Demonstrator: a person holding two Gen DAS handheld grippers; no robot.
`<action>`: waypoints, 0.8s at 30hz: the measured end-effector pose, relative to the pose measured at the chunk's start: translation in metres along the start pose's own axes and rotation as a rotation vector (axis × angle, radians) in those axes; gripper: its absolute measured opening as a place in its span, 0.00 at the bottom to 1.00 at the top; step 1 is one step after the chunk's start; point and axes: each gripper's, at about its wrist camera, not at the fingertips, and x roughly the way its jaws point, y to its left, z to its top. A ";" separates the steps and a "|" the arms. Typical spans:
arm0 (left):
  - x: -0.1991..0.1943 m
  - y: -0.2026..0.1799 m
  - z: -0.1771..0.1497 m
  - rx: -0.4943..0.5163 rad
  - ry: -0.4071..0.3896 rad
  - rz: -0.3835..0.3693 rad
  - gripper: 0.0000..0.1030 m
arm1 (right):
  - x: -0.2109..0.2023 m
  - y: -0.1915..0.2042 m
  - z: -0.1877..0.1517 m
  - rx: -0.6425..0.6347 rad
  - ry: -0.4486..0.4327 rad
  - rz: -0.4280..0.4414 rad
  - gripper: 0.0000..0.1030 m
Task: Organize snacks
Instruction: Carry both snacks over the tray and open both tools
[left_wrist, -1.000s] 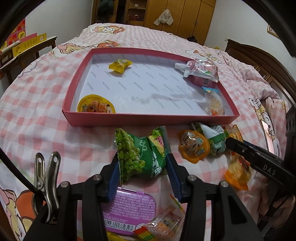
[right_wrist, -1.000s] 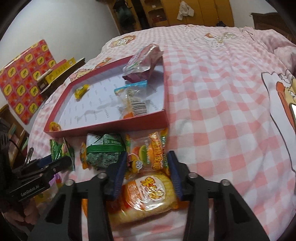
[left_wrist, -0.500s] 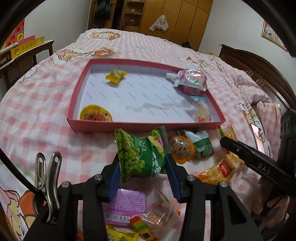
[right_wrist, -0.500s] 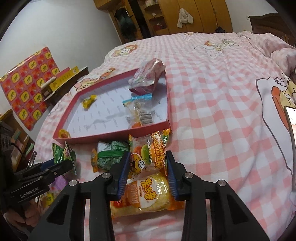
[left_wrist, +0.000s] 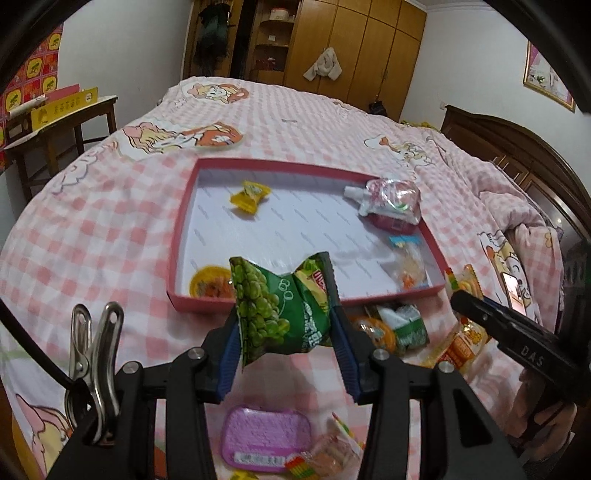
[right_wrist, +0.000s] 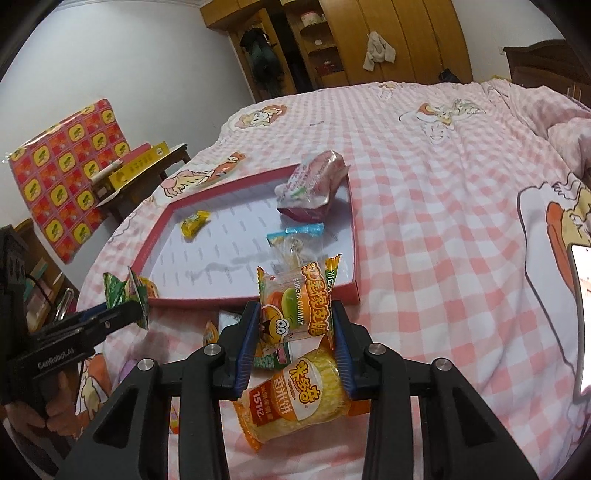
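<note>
Squeezing a crinkly green bag of peas (left_wrist: 282, 310), the left gripper (left_wrist: 284, 314) holds it up off the bed, its blue pads pressed into both sides so the shiny bag bends in the middle. The right gripper (right_wrist: 295, 325) has been closing its jaws and now pinches a small orange burger gummy packet (right_wrist: 293, 302), smooth and puffy, with a cartoon burger on it. Both bags hang in the air just in front of the shallow red cardboard box (left_wrist: 266, 302), which lies on the soft pink checked bedspread (left_wrist: 110, 236).

Inside the box, on its white floor, lie a little yellow wrapped candy (left_wrist: 250, 195), a round orange jelly cup (left_wrist: 210, 286), a see-through pink pouch with a white spout (left_wrist: 388, 201) and a clear packet with a blue top (left_wrist: 408, 258).

On the bedspread near the box lie more snacks: a fat yellow rice cracker pack (right_wrist: 295, 398) under the right gripper, a flat purple tin (left_wrist: 266, 437), a small green packet (left_wrist: 406, 325) and another orange jelly cup (left_wrist: 376, 330). A person's hand (right_wrist: 48, 413) grips the left gripper's handle.
</note>
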 end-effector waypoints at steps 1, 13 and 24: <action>0.001 0.001 0.002 -0.001 -0.002 0.002 0.47 | 0.001 0.001 0.002 -0.002 0.001 0.004 0.37; 0.018 0.009 0.031 0.012 -0.021 0.041 0.46 | 0.019 0.014 0.022 -0.043 -0.013 0.037 0.37; 0.041 0.025 0.045 0.005 -0.012 0.076 0.46 | 0.039 0.031 0.029 -0.078 -0.013 0.071 0.37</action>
